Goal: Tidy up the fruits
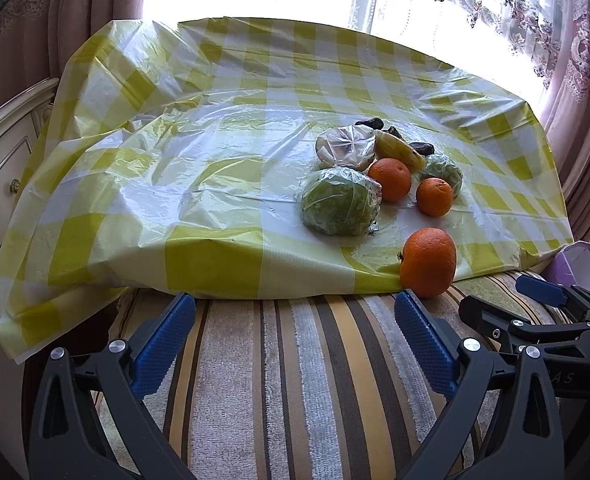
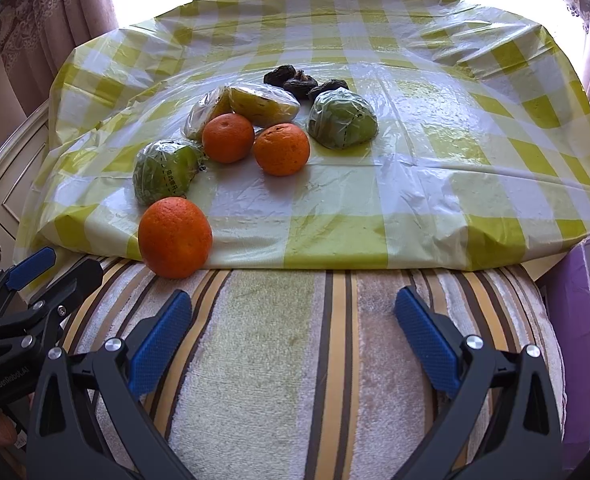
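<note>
both grippers hang low over the striped towel (image 2: pixel 279 360) in front of the checked plastic cloth (image 2: pixel 435 184), and neither holds anything. the left gripper (image 1: pixel 295 332) has its jaws wide apart, and so does the right gripper (image 2: pixel 293 328); that looks like a ready stance, open wide enough to take a round fruit.

the fruit lies in a loose heap on the cloth, not sorted by kind. the nearest orange (image 2: pixel 175 237) sits alone at the cloth's front edge, partly on the towel, just ahead of the left gripper's right finger. behind it lie a wrapped green fruit (image 2: pixel 163 170), two more oranges (image 2: pixel 227 137) (image 2: pixel 281 149) close to each other, two wrapped yellow fruits (image 2: pixel 263 104) (image 2: pixel 205 112), a second wrapped green fruit (image 2: pixel 343 120) and some dark dried fruits (image 2: pixel 303 80) at the back.

the stray orange is probably the easiest first pick (it stands free of its neighbours). the wrapped ones may slip, since the film is loose and shiny.
</note>
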